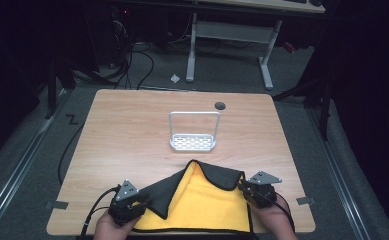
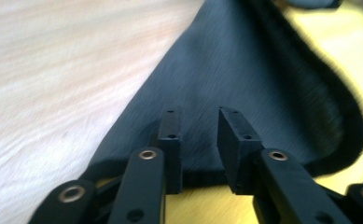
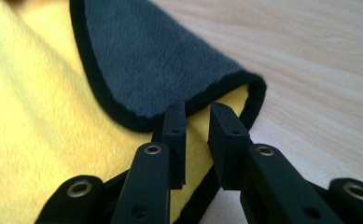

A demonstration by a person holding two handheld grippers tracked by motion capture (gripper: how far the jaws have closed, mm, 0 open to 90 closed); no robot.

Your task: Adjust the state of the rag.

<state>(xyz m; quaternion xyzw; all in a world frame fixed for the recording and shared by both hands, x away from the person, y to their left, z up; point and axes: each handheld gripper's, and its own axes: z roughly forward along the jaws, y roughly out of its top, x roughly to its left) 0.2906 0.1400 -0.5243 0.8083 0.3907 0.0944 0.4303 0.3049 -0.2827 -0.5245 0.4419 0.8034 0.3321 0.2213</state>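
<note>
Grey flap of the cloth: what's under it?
Under the folded-over grey flap lies the cloth's yellow side, which shows beside it. The part beneath the flap is covered, so anything there stays hidden.

No text, label, brand, number or sign is showing legibly in any of the views.

Left claw (image 1: 130, 200) parted, right claw (image 1: 256, 191) seemingly parted
</note>
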